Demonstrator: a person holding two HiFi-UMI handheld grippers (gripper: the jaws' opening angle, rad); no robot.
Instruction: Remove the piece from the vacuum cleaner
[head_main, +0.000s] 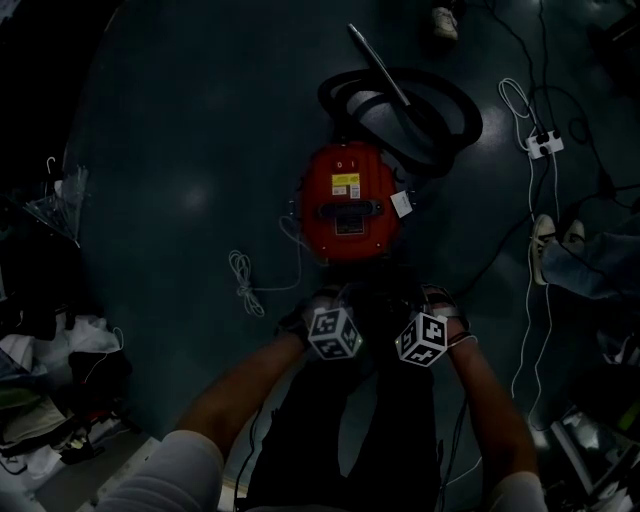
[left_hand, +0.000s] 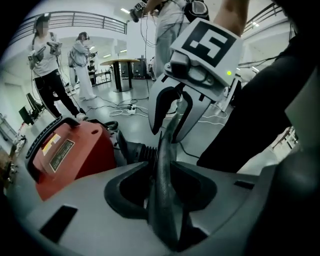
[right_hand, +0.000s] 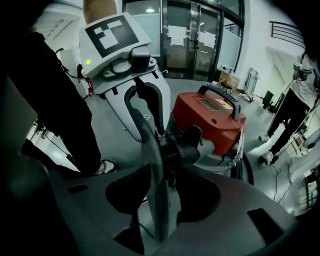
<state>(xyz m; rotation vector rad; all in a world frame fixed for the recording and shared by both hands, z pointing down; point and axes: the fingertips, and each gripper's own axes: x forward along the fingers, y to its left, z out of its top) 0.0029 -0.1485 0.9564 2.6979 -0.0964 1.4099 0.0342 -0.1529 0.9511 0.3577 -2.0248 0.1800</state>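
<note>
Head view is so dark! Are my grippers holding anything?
Observer: No. The left gripper and the right gripper each have nothing between their jaws.
Operator: What's on the vacuum's end near me?
Observer: A black ribbed cuff sticks out of the vacuum towards the jaws.
Operator: Is anybody watching?
Observer: One person and a second person stand in the background of the left gripper view. I cannot tell whether they are watching.
</note>
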